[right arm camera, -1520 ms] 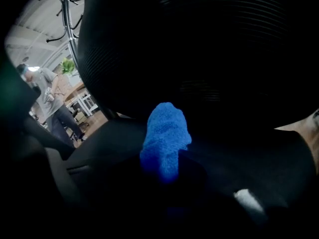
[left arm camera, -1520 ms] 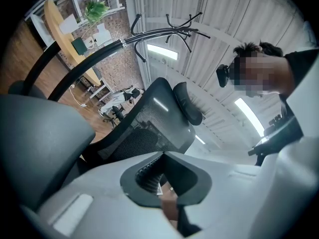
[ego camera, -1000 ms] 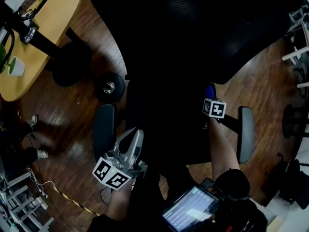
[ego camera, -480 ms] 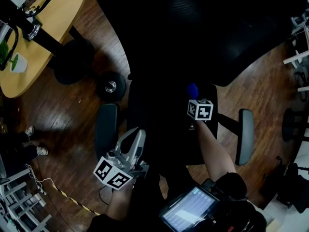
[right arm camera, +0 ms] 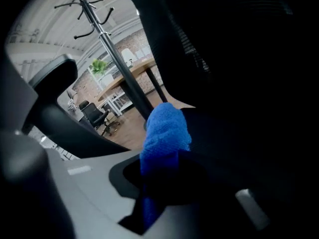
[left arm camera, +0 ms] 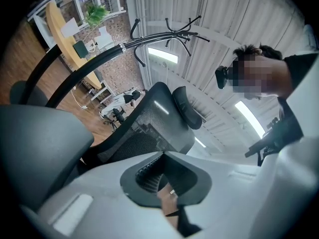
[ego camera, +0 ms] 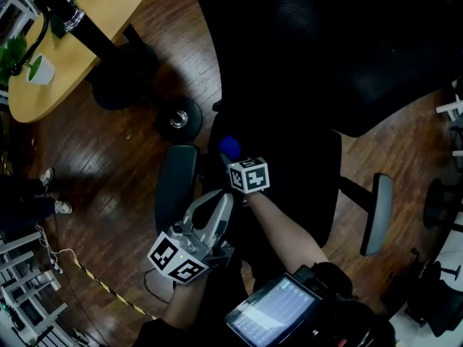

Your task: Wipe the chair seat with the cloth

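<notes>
The right gripper clamps a blue cloth at the front left corner of the black chair seat, the cloth bunched against its surface. The left gripper hangs off the seat's left edge beside the armrest, jaws drawn together on nothing.

A dark wooden floor is shown, on which a black office chair and the round base of a wooden table are stood. A small white plant pot is carried by the tabletop. A blue cloth is seen at the edge of the chair seat.
</notes>
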`<action>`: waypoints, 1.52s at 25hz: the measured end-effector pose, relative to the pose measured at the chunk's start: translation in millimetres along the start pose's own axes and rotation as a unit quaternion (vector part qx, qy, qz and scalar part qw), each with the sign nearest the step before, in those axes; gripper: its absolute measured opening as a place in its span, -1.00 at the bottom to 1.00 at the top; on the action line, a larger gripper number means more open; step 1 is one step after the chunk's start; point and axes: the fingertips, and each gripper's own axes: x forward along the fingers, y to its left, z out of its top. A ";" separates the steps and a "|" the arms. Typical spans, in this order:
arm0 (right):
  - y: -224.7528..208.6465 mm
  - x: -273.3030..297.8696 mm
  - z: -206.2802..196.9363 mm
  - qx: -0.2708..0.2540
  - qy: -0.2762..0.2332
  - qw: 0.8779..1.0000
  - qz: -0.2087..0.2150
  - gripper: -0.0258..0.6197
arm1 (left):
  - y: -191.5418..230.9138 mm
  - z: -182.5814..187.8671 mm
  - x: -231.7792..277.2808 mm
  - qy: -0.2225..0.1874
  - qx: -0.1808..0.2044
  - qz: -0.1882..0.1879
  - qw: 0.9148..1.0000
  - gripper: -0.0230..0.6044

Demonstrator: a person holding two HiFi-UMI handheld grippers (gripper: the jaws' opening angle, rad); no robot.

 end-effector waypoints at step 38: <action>-245.5 -245.3 -63.3 0.056 -0.027 0.944 -0.323 -0.75 | -0.4 5.8 4.9 0.013 0.009 -0.014 1.000 -0.95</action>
